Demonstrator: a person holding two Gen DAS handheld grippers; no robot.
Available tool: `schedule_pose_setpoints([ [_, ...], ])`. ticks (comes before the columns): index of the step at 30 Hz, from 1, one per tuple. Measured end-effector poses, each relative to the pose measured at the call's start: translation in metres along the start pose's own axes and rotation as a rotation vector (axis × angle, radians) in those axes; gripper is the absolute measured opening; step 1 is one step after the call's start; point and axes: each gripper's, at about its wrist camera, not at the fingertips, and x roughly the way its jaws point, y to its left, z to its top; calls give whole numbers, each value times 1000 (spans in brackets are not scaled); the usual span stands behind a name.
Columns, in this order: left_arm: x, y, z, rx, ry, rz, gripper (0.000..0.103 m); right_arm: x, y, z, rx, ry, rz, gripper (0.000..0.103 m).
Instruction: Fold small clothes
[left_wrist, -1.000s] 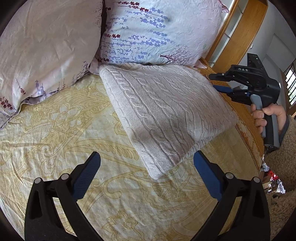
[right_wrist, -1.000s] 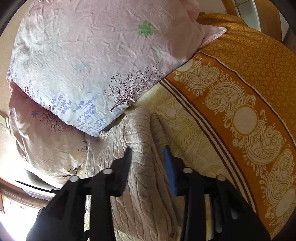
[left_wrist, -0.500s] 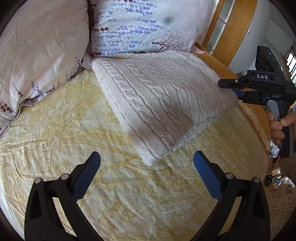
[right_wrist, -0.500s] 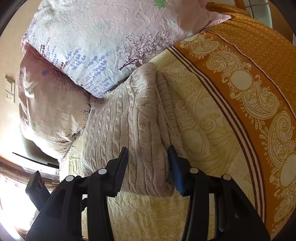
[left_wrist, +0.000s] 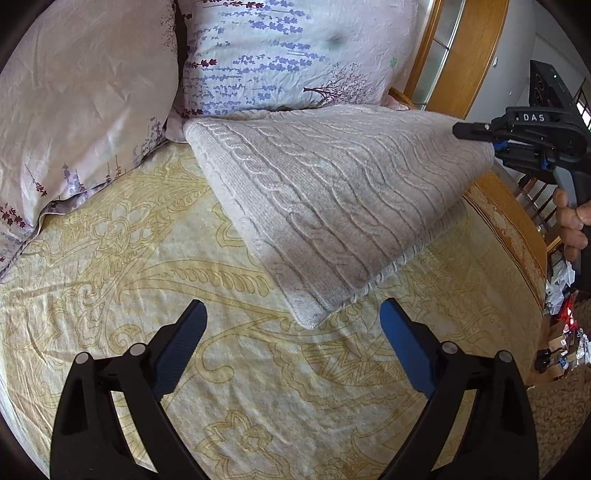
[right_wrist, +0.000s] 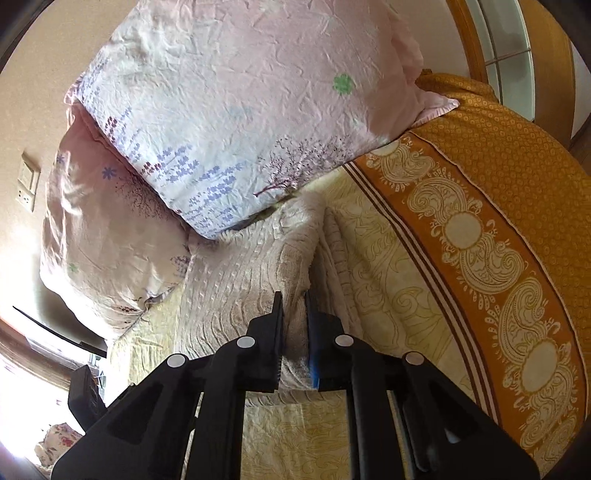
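Note:
A folded beige cable-knit sweater (left_wrist: 332, 199) lies on the yellow patterned bedspread (left_wrist: 147, 280), its far edge against the pillows. My left gripper (left_wrist: 291, 343) is open and empty, just short of the sweater's near corner. My right gripper (right_wrist: 293, 314) is shut on the sweater's (right_wrist: 240, 291) right edge; in the left wrist view it (left_wrist: 491, 142) shows at the sweater's right corner, which is lifted a little off the bed.
Two floral pillows (left_wrist: 280, 51) (left_wrist: 74, 103) lean at the head of the bed. An orange bedspread border (right_wrist: 498, 236) runs along the right side. A wooden door frame (left_wrist: 461, 55) stands behind. Clutter lies on the floor (left_wrist: 561, 332) at the right.
My right gripper has closed on the sweater's right edge; its fingers stood apart around it before. The left gripper has drawn back a little and stays open.

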Motion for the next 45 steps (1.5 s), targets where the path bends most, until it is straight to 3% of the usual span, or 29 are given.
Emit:
schedule_pose_setpoints([
  [5,6,0,1,3,10,14,87,14,-21,-21,81,59,-19,11],
  [10,10,-1,2,11,11,24,87,7,-17,-19,84,29,20,11],
  [22,11,-5,3,37,-5,73,87,13,-24,-25,93,72,-29,11],
  [28,12,-7,2,48,-5,77,87,15,-26,-27,107,67,-9,12],
  [30,13,-8,2,51,-6,84,86,13,-26,-26,104,65,-11,18],
  [33,12,-7,2,46,-6,84,86,9,-28,-26,101,59,-34,40],
  [36,14,-7,0,50,3,94,86,8,-30,-27,106,68,-13,42],
  [39,15,-5,-2,42,12,107,86,11,-27,-31,88,88,9,42],
  [42,16,0,-4,22,17,119,86,17,-21,-34,45,108,-12,16],
  [45,14,3,-5,7,15,127,85,-2,-14,-27,31,7,-19,11],
])
